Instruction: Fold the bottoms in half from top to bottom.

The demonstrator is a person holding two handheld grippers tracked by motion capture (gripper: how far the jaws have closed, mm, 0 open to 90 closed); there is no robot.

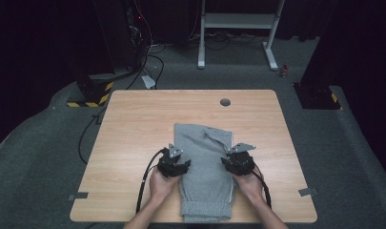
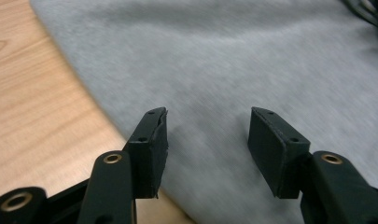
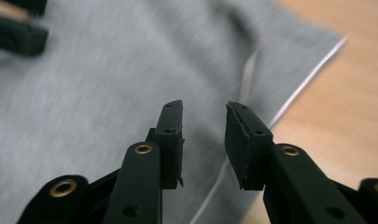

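Grey sweatpants (image 1: 205, 167) are flanked on the counter (image 1: 133, 124) by left gripper (image 1: 177, 168) and right gripper (image 1: 233, 164), jaws released.

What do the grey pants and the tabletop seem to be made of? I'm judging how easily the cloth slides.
Grey pants: soft knit, likely cotton fleece, matte, with a ribbed cuff and heathered weave. Table: pale wood or wood-look laminate, smooth, with printed-looking grain.

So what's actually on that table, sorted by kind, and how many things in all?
Grey sweatpants, folded: 1
Black handheld grippers: 2, the left gripper and the right gripper, both with jaws apart over the cloth
Total on the wooden table: 3
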